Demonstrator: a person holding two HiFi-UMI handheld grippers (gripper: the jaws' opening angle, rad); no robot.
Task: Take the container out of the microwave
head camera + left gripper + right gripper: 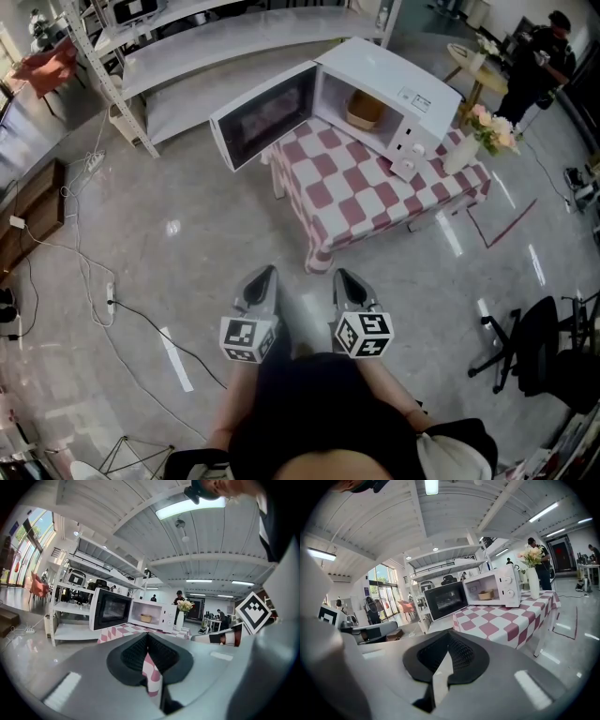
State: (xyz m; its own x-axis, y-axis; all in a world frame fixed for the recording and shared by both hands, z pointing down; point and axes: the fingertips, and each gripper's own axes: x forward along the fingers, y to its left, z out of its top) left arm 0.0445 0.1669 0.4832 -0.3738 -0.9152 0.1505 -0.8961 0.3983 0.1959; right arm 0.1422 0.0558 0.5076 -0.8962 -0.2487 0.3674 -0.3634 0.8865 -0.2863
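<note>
Two hand-held tools sit low in the head view: the left gripper (265, 276) and the right gripper (342, 278), side by side above the glossy grey floor (178, 234). Both are well apart from the table under a red-and-white checked cloth (361, 202). On it stands a white microwave oven (417, 98) with its dark-windowed door (264, 115) swung wide open. The tan bowl-shaped container (366, 110) sits inside the cavity. A white vase of flowers (461, 150) stands just beside the oven.

Left gripper view: the jaws are pressed together with nothing between them. The container (146, 618) rests in the open oven ahead.

Right gripper view: the jaws likewise meet, empty. The container (486, 595) lies in the cavity, with the vase at the oven's side.
</note>
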